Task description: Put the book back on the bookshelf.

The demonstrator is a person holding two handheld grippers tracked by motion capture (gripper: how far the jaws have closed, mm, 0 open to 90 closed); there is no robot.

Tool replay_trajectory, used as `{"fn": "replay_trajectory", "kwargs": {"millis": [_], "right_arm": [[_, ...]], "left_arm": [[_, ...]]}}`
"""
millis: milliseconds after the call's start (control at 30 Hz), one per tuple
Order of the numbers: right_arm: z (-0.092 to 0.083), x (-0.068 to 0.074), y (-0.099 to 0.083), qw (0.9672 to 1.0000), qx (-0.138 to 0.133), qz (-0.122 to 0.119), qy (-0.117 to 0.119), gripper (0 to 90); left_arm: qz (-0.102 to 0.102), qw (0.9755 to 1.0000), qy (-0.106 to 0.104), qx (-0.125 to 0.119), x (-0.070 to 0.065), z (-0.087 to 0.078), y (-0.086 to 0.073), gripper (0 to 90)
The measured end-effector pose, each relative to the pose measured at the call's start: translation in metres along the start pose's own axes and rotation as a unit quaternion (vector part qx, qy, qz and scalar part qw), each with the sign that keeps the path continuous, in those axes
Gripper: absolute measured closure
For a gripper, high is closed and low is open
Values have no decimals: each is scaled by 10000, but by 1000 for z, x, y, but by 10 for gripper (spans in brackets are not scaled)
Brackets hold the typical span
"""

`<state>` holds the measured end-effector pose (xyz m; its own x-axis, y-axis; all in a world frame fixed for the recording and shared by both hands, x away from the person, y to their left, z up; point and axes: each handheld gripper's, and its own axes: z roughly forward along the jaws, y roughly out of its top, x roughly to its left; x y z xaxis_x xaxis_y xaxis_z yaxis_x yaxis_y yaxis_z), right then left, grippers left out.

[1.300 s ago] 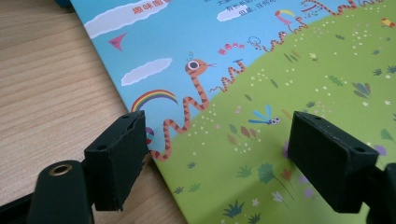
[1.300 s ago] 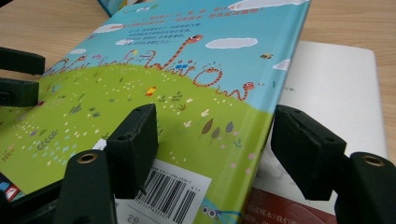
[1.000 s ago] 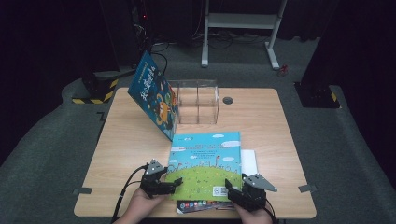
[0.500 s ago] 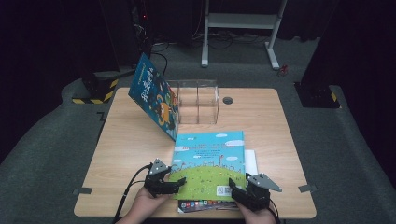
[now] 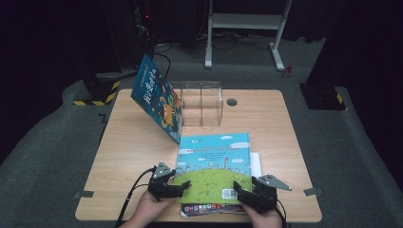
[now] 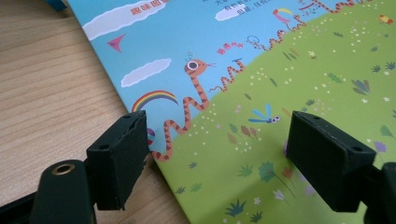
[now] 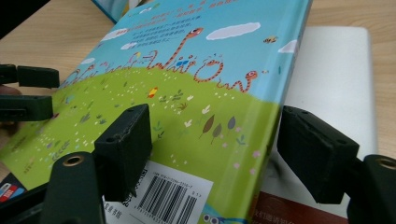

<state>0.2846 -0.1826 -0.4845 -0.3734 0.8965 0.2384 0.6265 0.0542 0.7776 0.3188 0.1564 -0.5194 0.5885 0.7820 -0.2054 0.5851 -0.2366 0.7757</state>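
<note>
A picture book (image 5: 214,166) with a blue sky and green meadow cover lies on top of a small stack at the table's front middle. My left gripper (image 5: 182,186) is at its near left edge. In the left gripper view its jaws (image 6: 217,154) stand wide, one over the wood, one over the cover (image 6: 280,93), so it is open. My right gripper (image 5: 238,190) is at the near right corner. Its jaws (image 7: 215,149) have just been opening, with the spine corner (image 7: 187,93) between them and no pad pressing on it. The left gripper (image 7: 28,91) also appears farther off in the right gripper view.
Under the picture book lie a white book (image 7: 336,70) and a dark one (image 5: 209,208) that juts out at the front. Another blue book (image 5: 157,97) leans against a clear plastic box (image 5: 202,102) at the back. Bare wooden table (image 5: 133,152) lies to the left and right.
The right gripper has shifted slightly to the right at the book's corner. The book and the left gripper have stayed where they were.
</note>
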Motion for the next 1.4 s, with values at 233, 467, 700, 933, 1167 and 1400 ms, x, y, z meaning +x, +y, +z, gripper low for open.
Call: {"fn": "replay_trajectory", "kwargs": {"millis": [233,467,700,933,1167,1400], "right_arm": [[-1,-4,0,9997,67,156,201,295],[-8,-5,2,9995,80,230,192,371],[-21,-1,6,9987,-311,66,402,449],[-15,-11,0,9986,-138,286,423,450],[-14,-12,-1,9987,-120,302,400,449],[-15,-11,-1,9988,-108,293,383,451]], "left_arm": [[33,10000,-21,-21,-3,2,1,214],[7,10000,-73,-9,-3,5,3,213],[350,9950,-768,-537,-39,13,12,361],[499,9968,-557,-298,-45,20,20,350],[494,9986,-151,-137,-23,8,20,324],[415,9988,194,157,-7,-5,4,282]]}}
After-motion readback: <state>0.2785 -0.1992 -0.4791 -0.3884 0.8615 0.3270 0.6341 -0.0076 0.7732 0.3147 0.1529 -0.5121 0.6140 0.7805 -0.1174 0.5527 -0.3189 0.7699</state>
